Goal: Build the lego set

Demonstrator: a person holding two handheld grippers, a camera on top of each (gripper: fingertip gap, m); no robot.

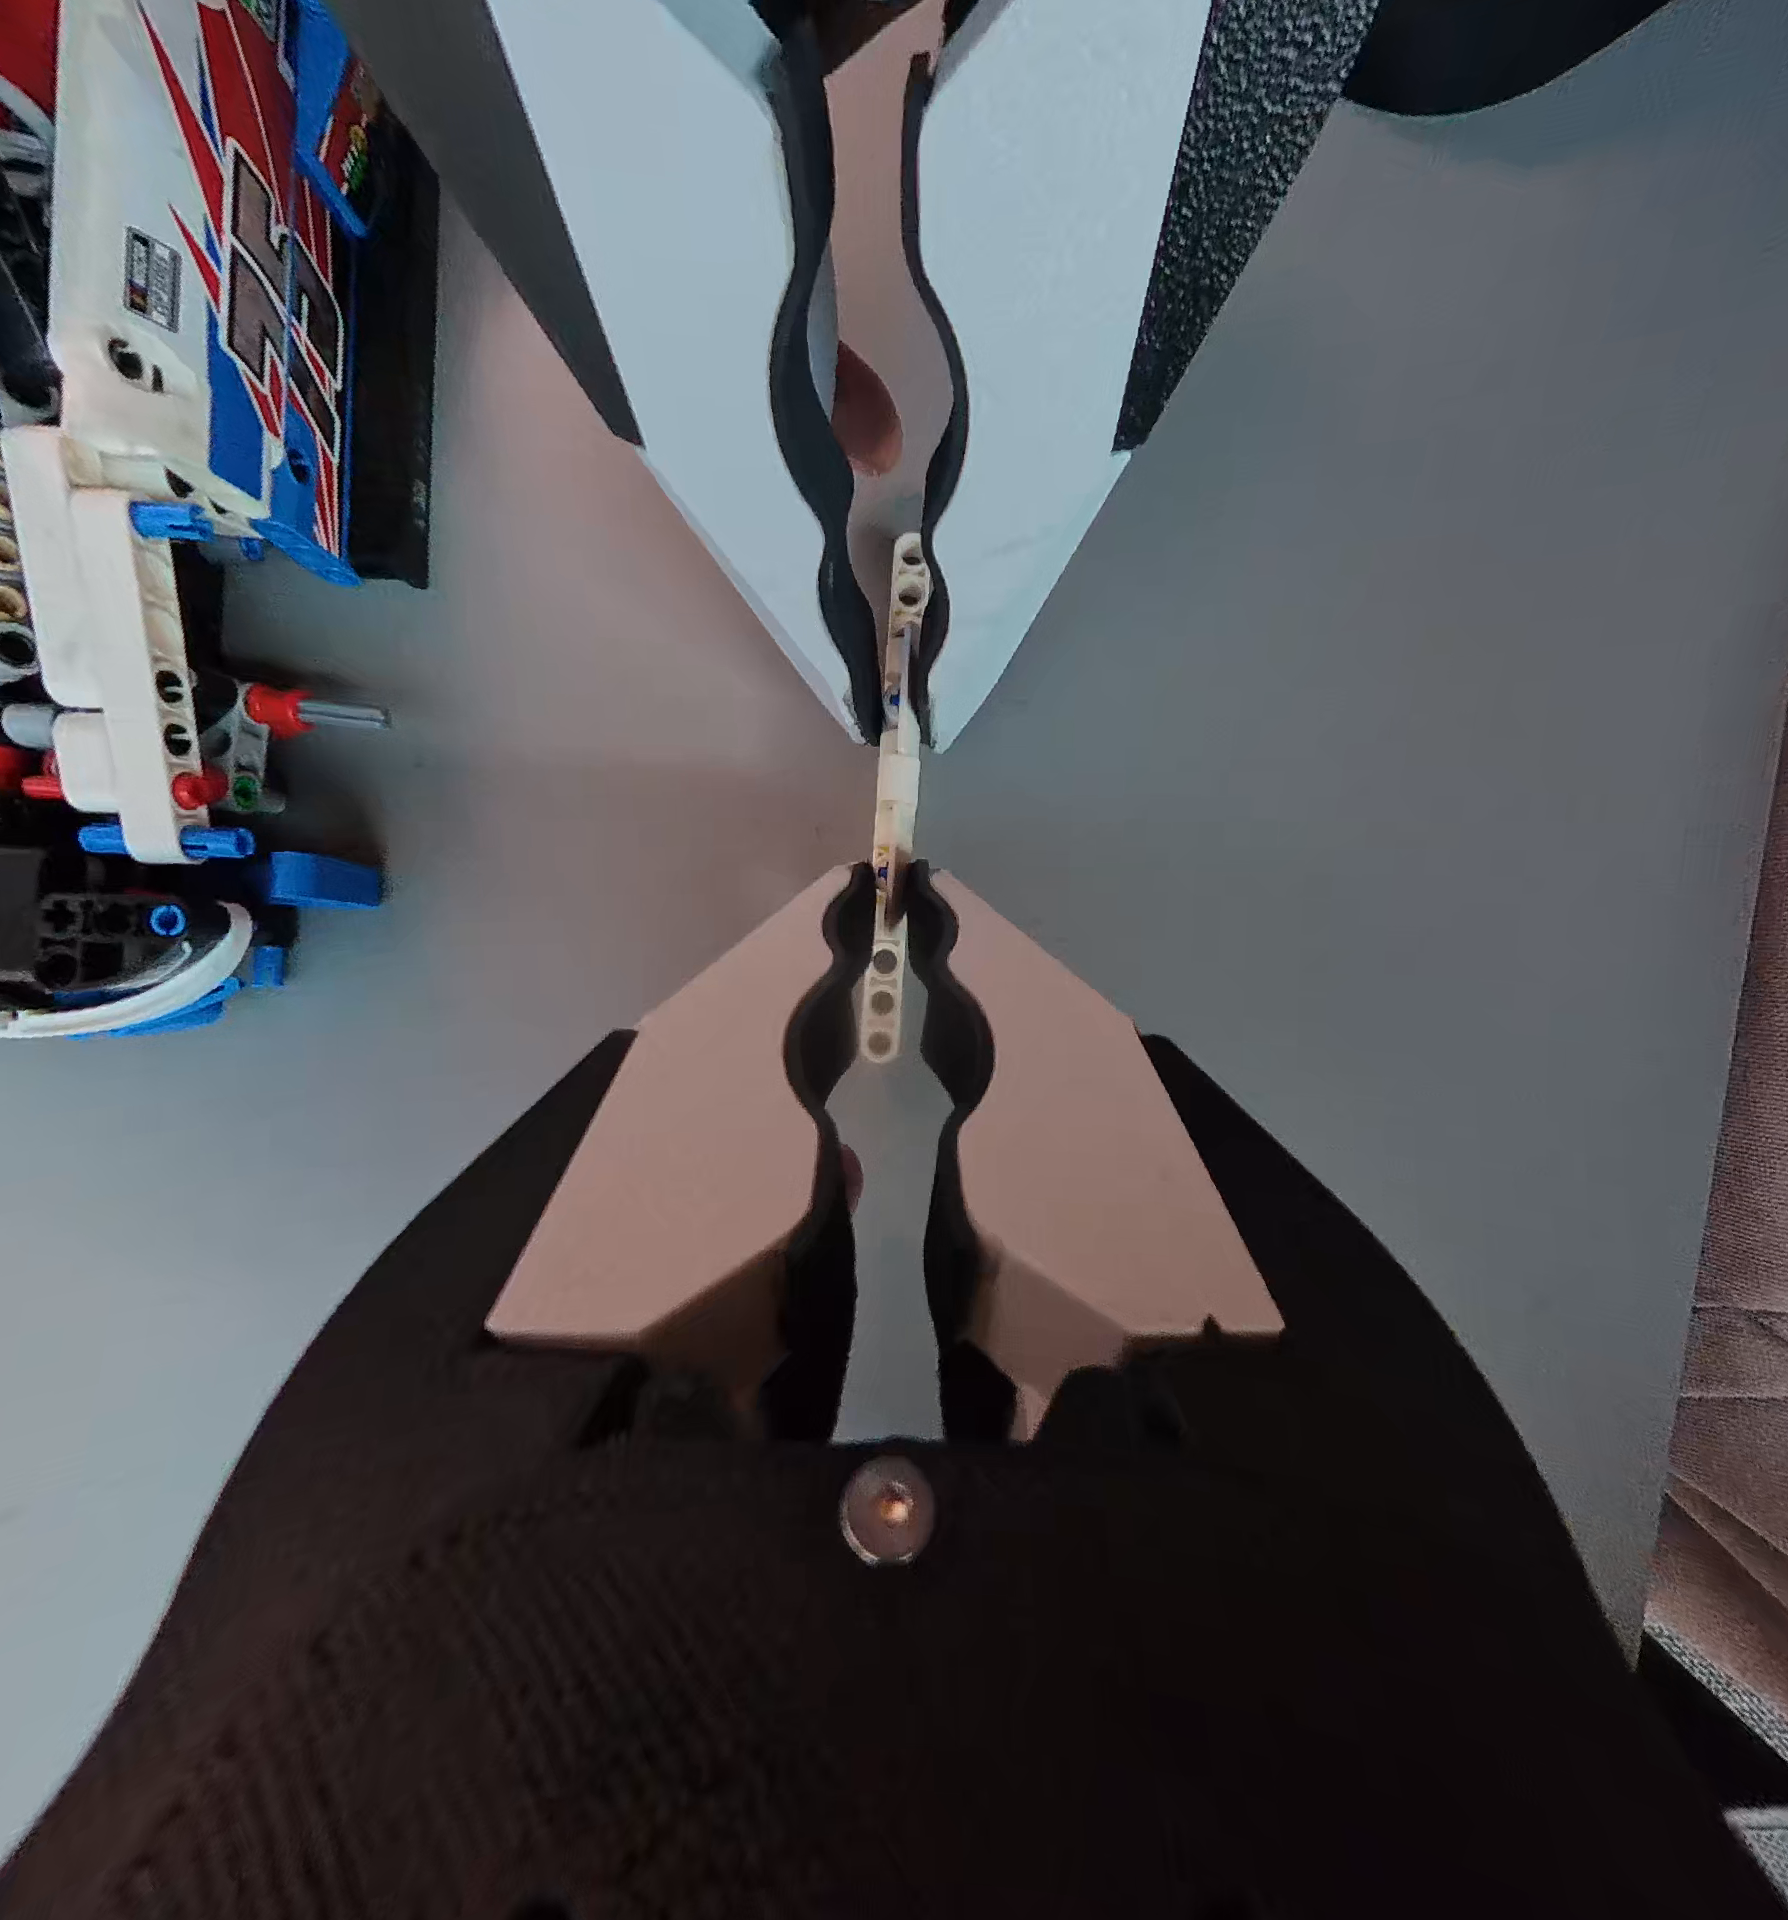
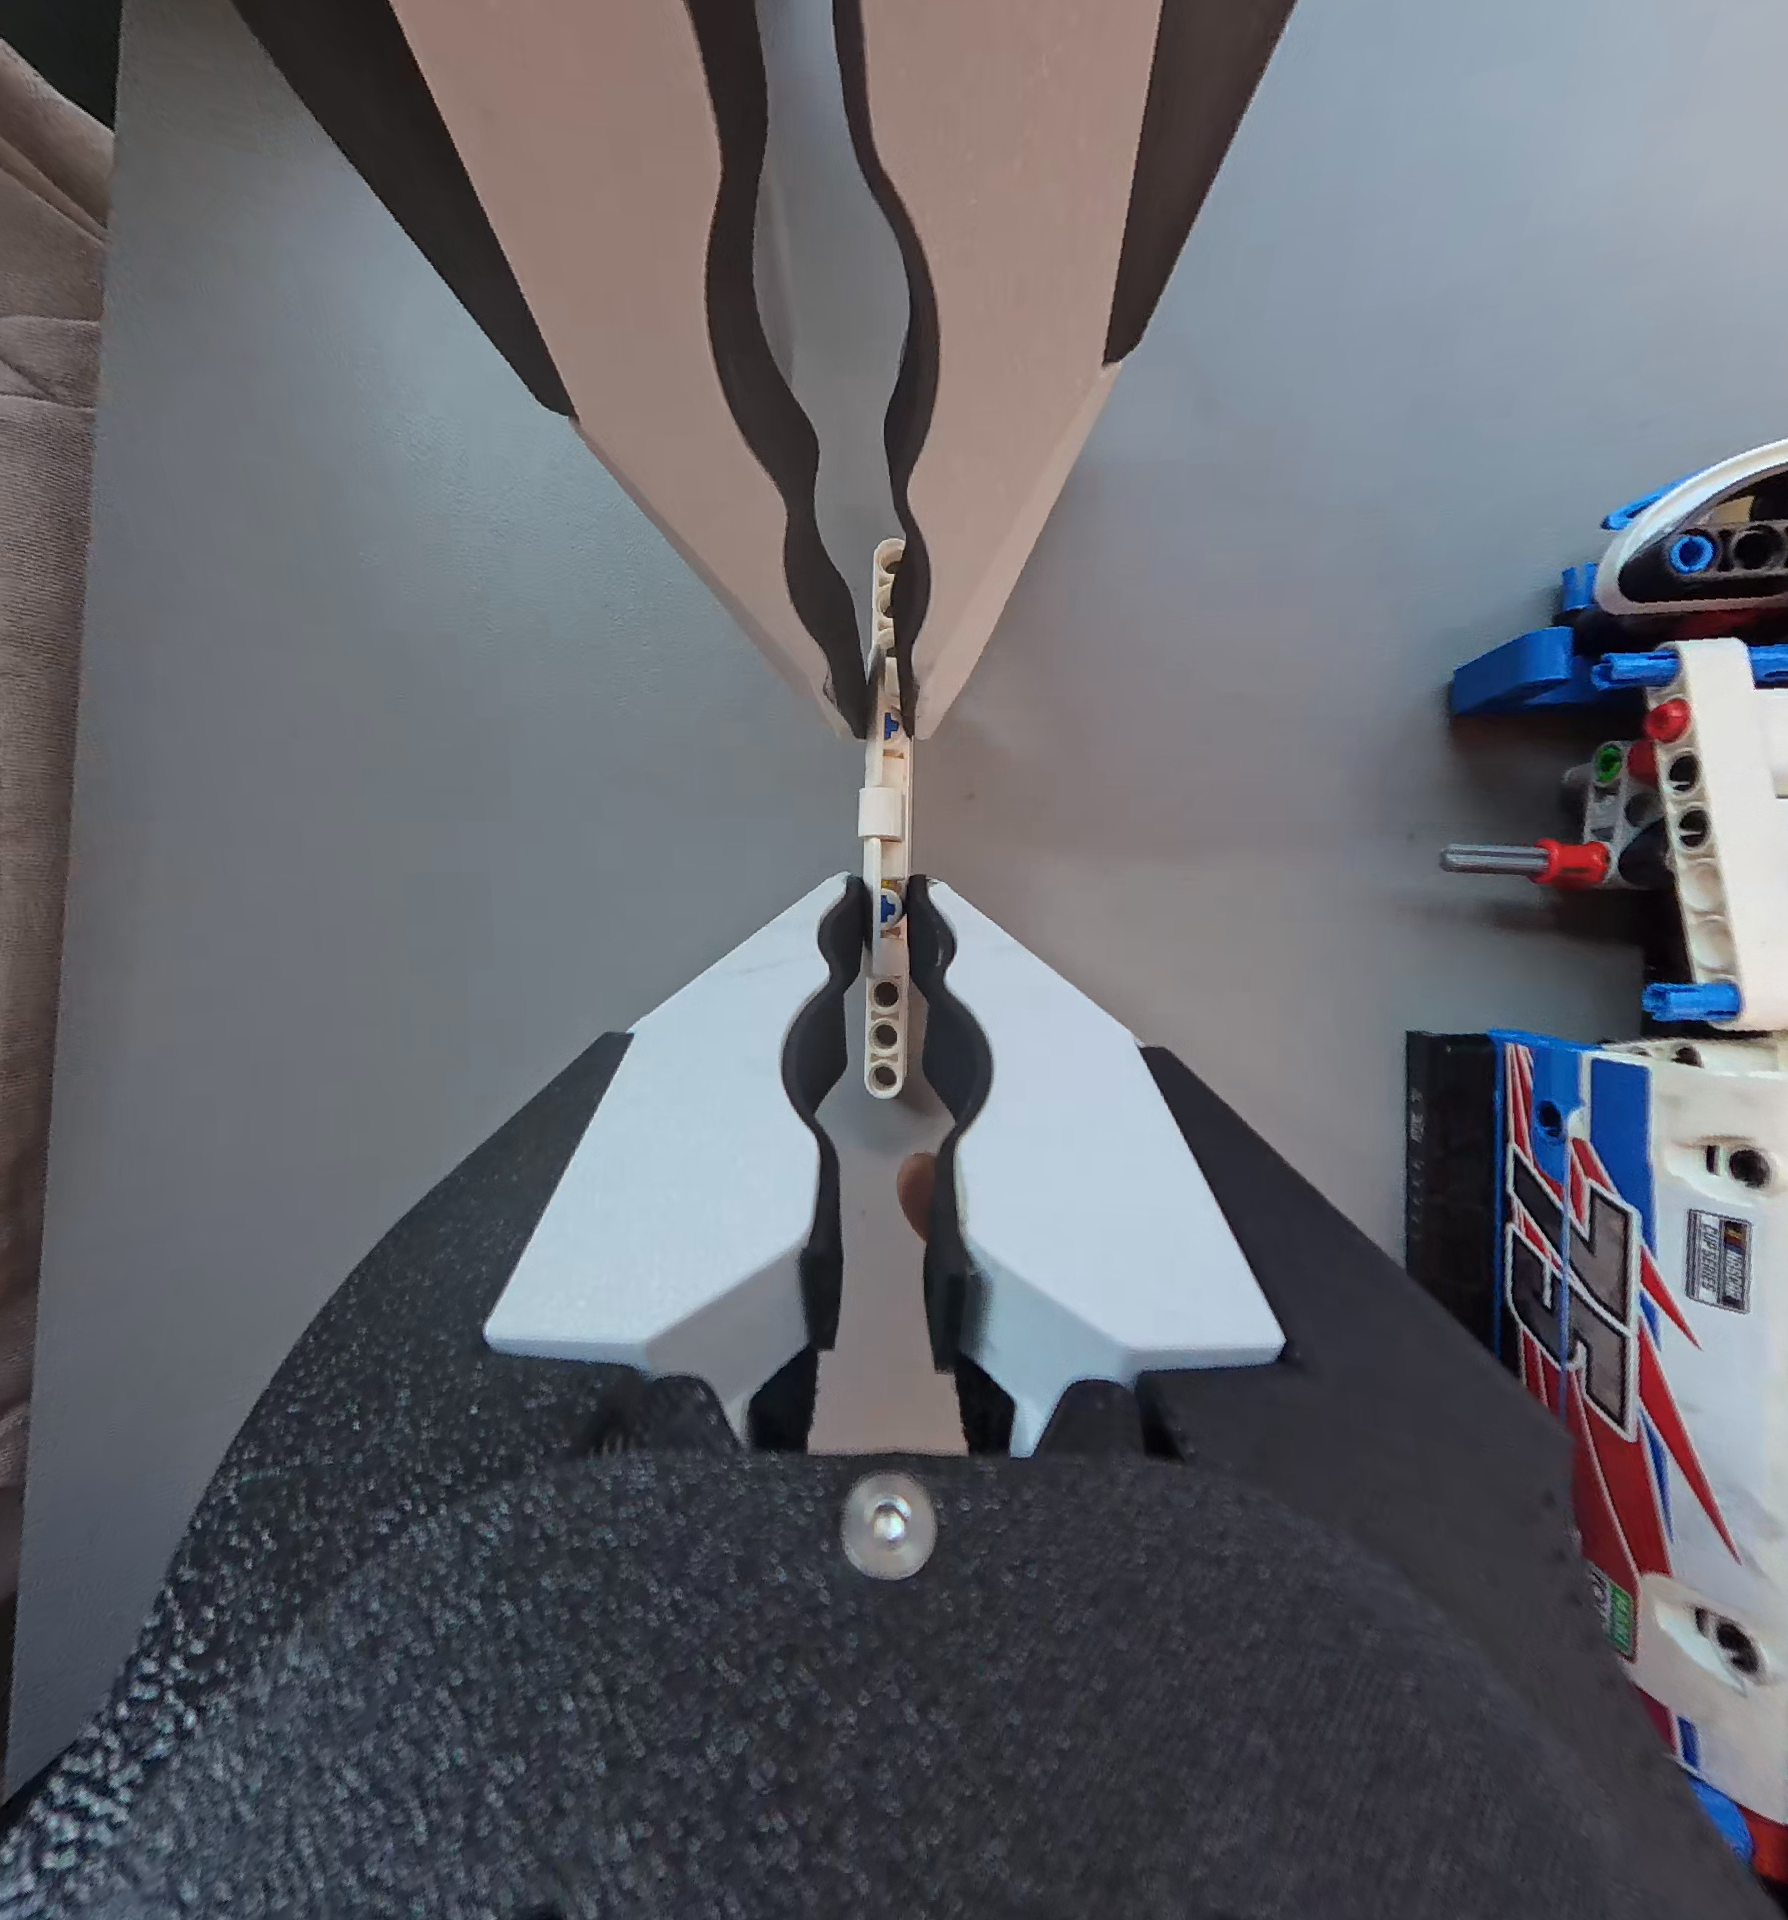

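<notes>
A thin white Lego beam assembly with round holes and a white sleeve at its middle is held above the grey table between both grippers. My left gripper, with tan fingers, is shut on its near end. My right gripper, with pale blue fingers, faces it tip to tip and is shut on the far end. In the right wrist view the same beam runs from my right gripper up to the left gripper. The partly built white, blue and red Lego car lies beside them, and also shows in the right wrist view.
A grey axle with a red bush sticks out of the car's side towards the grippers, also seen in the right wrist view. The grey table ends at a brown fabric seat on the side away from the car. Both grippers' tips are close together, under 4 cm apart.
</notes>
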